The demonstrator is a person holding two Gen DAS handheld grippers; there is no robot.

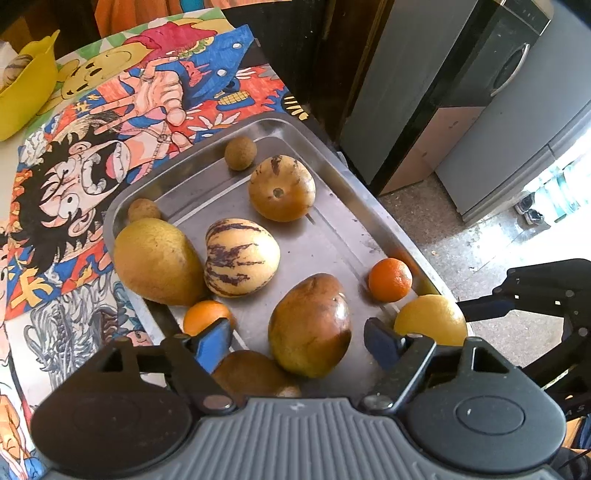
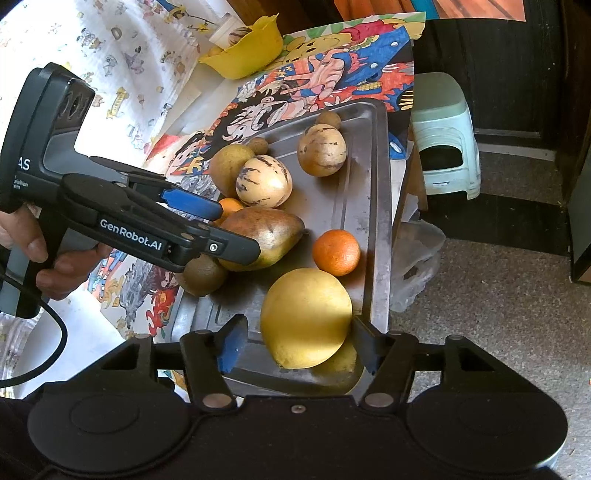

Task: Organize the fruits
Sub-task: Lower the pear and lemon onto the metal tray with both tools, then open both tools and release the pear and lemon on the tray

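Sitting on the bench, the metal tray (image 1: 334,236) holds two oranges, three stripy melons, two small brown balls and more fruit. Left gripper (image 1: 297,341) has its jaws spread around a brown fruit (image 1: 310,325). Right gripper (image 2: 295,341) jaws spread around the yellow fruit (image 2: 306,317) at the tray's near edge.

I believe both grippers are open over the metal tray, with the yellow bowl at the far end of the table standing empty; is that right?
Not quite: the yellow bowl is not empty. The right wrist view shows a striped fruit inside it. The rest holds: the left gripper and right gripper are both open over the metal tray.
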